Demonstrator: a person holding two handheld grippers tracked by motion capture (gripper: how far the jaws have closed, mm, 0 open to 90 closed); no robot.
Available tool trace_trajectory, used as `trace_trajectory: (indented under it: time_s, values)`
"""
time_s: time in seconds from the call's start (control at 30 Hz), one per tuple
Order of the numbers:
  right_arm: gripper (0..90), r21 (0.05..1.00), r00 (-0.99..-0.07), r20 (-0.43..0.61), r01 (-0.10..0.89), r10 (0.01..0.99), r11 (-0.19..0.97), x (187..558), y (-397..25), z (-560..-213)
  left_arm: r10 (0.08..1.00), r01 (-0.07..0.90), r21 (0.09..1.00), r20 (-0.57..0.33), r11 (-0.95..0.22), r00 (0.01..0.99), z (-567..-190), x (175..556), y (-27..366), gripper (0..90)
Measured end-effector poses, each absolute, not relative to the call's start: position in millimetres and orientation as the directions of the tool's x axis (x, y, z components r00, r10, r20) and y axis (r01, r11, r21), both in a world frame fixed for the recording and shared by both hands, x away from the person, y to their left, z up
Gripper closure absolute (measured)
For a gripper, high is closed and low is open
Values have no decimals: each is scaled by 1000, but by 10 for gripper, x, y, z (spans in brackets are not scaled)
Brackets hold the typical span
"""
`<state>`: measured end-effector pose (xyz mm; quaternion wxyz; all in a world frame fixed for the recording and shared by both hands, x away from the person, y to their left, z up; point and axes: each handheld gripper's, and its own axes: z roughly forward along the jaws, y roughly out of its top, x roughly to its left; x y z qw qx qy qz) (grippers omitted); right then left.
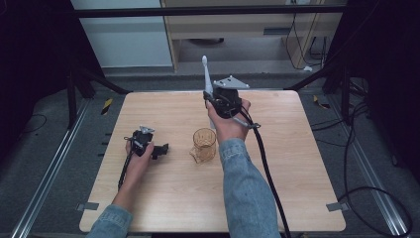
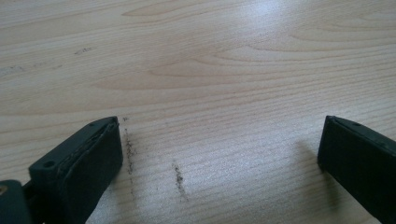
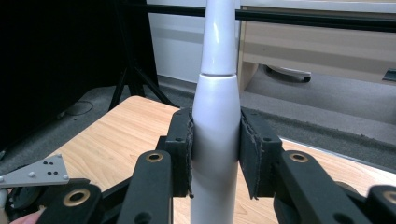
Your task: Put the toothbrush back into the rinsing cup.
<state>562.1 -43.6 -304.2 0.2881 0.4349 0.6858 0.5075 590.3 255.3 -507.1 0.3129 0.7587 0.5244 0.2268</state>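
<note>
Denim sleeves are coming in from the near edge of the table [image 1: 163, 208], and the person's right forearm is passing just right of the amber glass cup [image 1: 204, 145], which is standing upright near the middle of the wooden top. Beyond the cup, toward the far edge, the right gripper [image 3: 215, 154] is holding a white electric toothbrush [image 3: 215, 135] upright, its jaws pressing on both sides of the thick handle while the slim neck is rising above them. In the high view the toothbrush [image 1: 206, 77] is pointing up past the far edge, with the right gripper [image 1: 218, 101] lifted above the board. To the left of the cup, well apart from it, the left gripper [image 1: 159, 150] is lying low on the table with its jaws standing wide and nothing between them; in its own view the left gripper [image 2: 219, 154] is facing bare wood with two faint dark smudges [image 2: 177, 177]. Broad open board is lying right of the cup and toward the near edge.
</note>
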Motion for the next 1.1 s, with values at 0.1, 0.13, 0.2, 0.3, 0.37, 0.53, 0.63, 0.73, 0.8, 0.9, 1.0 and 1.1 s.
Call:
trace_trajectory:
  time_s: [0.1,0.13,0.2,0.3,0.37,0.53,0.63,0.73,0.8,0.9,1.0,1.1]
  values:
    - [670,947,-457,49,304,888,105,5618,-422,-3066,938,654,713,16,-254,347,-5070,5903,2553,0]
    - [670,947,-455,53,306,889,100,5612,-424,-3088,938,654,713,16,-255,347,-5070,5904,2553,0]
    - [670,948,-454,55,305,889,97,5610,-427,-3101,938,654,713,16,-254,347,-5070,5904,2552,0]
    - [670,949,-455,72,305,888,79,5602,-433,-3160,937,654,713,17,-255,348,-5071,5904,2553,0]
    - [670,950,-455,70,301,888,80,5598,-415,-3202,938,653,713,17,-255,347,-5071,5904,2553,0]
    - [670,951,-460,73,300,885,77,5597,-373,-3267,938,653,713,16,-254,347,-5071,5904,2553,0]
    - [670,952,-459,78,299,885,71,5600,-345,-3287,938,653,713,15,-253,347,-5071,5904,2553,0]
    - [670,951,-463,78,301,883,73,5608,-315,-3308,938,653,713,15,-253,347,-5071,5904,2553,0]
    - [670,950,-464,80,304,882,74,5607,-302,-3328,938,654,713,16,-254,347,-5070,5904,2554,0]
    - [670,947,-468,72,309,881,87,5593,-279,-3372,938,653,713,15,-253,347,-5071,5904,2553,0]
    - [670,946,-470,70,311,880,91,5585,-269,-3391,938,653,713,15,-253,347,-5071,5904,2553,0]
    - [670,942,-473,77,324,878,92,5582,-259,-3445,938,654,713,15,-253,347,-5071,5904,2553,0]
